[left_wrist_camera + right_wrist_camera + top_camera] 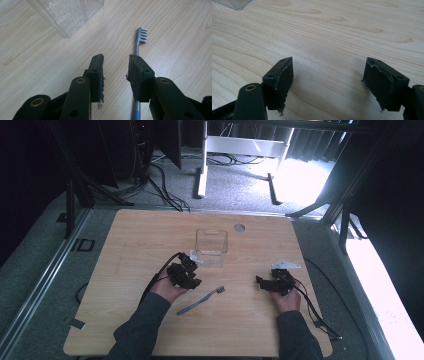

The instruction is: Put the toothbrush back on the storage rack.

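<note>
The left gripper has its jaws partly open, nothing clamped between them; the blue-grey toothbrush lies flat on the bench under the right-hand jaw, bristle head pointing away. The right gripper hangs with jaws wide apart over bare wood, well to the toothbrush's right. A clear plastic container stands just beyond the toothbrush; whether it holds anything, I cannot tell.

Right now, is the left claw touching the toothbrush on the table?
Cannot tell. In the left gripper view the left claw stands open, and the toothbrush handle passes under its right-hand finger; neither contact nor gap shows plainly.
</note>
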Demonstrator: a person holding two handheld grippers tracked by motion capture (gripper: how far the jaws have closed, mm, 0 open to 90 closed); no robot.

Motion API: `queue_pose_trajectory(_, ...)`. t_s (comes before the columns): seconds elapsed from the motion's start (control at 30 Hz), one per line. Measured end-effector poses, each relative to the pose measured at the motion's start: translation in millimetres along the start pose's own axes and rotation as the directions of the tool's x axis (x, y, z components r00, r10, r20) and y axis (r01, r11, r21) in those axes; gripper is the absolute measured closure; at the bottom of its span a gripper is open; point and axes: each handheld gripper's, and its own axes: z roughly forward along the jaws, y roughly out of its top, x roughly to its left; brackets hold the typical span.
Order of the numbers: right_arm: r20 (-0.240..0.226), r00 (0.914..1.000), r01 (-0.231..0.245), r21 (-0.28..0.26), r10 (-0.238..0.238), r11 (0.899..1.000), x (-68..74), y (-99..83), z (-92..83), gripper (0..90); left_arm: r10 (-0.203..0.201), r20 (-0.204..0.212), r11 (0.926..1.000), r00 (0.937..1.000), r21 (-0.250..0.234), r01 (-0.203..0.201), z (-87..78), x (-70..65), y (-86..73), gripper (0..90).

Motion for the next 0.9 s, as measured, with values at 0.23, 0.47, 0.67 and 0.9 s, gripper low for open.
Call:
queue_pose_trajectory(0.23,0.000,1.0000,0.000,0.000,0.000,1.000,0.1,0.0,0.0,23.7,0.011,0.005,0.9995,0.9999,0.028,-0.011,4.8,-3.1,3.4,62.5)
queue_pose_trajectory(0.47,0.000,1.0000,0.000,0.001,0.000,1.000,0.1,0.0,0.0,23.6,0.019,0.013,0.9986,0.9997,0.049,-0.019,8.7,-5.8,5.2,62.2)
queue_pose_trajectory(0.67,0.000,1.0000,0.001,0.000,-0.001,1.000,0.1,0.0,0.1,23.6,0.027,0.023,0.9976,0.9994,0.063,-0.029,10.2,-9.5,8.1,65.4)
queue_pose_trajectory(0.9,0.000,1.0000,0.001,0.000,-0.001,1.000,0.1,0.0,0.1,23.6,0.023,0.032,0.9971,0.9992,0.072,-0.025,11.8,-11.1,10.9,65.4)
